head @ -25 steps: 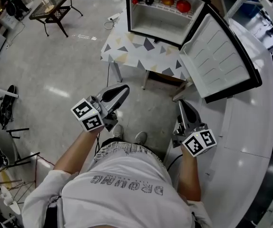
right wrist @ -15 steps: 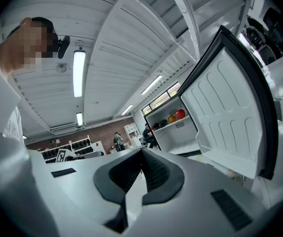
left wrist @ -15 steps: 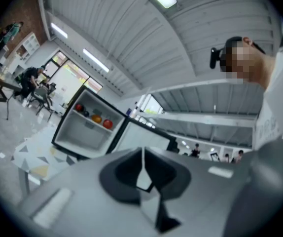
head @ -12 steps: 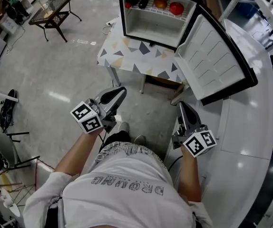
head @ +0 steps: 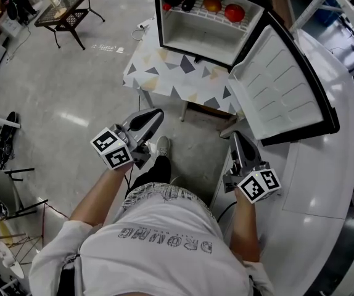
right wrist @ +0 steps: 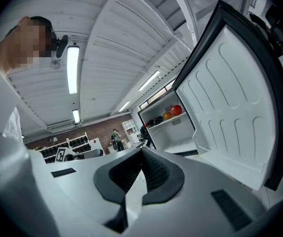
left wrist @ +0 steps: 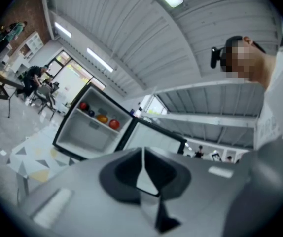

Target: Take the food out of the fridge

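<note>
The small fridge [head: 195,34] stands open on a triangle-patterned table [head: 177,73], its door [head: 282,85] swung out to the right. On its shelf lie a red fruit [head: 166,6], a dark eggplant [head: 188,2], an orange fruit [head: 212,4] and a red tomato [head: 234,12]. The tomato [left wrist: 114,124] and the orange fruit [left wrist: 102,118] also show in the left gripper view, and the tomato [right wrist: 176,110] in the right one. My left gripper [head: 157,113] and right gripper [head: 235,134] are both shut and empty, held level well short of the fridge.
A white curved counter [head: 325,184] runs along the right, under the open door. A black low table [head: 63,11] stands far left on the grey floor. The person's shoe [head: 163,145] is in front of the patterned table. People sit in the far background [left wrist: 33,78].
The person has stepped forward, one shoe now nearer the patterned table. Both grippers have moved a little toward the fridge and stay shut.
</note>
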Tool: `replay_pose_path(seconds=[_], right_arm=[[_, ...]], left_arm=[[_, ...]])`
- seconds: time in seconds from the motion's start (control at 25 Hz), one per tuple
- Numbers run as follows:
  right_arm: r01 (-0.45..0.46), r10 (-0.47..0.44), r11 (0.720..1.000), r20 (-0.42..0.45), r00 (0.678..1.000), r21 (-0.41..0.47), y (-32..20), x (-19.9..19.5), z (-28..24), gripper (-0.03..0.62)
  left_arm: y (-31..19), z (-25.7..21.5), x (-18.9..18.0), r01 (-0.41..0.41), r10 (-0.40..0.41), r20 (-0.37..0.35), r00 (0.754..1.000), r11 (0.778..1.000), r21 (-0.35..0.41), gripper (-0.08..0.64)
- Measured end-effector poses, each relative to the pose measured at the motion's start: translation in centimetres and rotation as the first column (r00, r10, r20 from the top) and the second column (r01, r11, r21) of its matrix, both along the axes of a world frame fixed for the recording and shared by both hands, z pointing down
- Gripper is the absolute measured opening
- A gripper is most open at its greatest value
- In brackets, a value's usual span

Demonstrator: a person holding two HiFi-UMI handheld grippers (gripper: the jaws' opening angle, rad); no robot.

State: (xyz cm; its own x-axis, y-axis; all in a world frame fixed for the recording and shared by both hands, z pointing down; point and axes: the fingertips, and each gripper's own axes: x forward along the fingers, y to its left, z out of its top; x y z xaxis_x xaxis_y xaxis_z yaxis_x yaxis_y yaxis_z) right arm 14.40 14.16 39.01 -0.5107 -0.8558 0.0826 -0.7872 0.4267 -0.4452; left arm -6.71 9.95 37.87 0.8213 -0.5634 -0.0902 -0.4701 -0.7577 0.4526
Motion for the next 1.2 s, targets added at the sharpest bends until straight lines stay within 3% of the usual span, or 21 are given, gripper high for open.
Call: replay_pose_path(seconds=[0.68, 1.2], right_arm=[[-0.022, 0.021, 0.998, -0.015, 1.000, -0.057, -13.8, -1.6, 1.8, -0.011], [-0.096, 0.094, 0.994, -0.035, 0.995, -0.057, -22.0, -3.4, 1.1, -0.011]], left_arm=[[-14.2, 2.6, -1.1, -0.031, 0.032, 0.004, 0.999, 0.998, -0.061, 0.018], [-23.7, 2.0, -1.7, -0.112, 0.112, 0.004, 0.994, 0.992, -0.052, 0.020]])
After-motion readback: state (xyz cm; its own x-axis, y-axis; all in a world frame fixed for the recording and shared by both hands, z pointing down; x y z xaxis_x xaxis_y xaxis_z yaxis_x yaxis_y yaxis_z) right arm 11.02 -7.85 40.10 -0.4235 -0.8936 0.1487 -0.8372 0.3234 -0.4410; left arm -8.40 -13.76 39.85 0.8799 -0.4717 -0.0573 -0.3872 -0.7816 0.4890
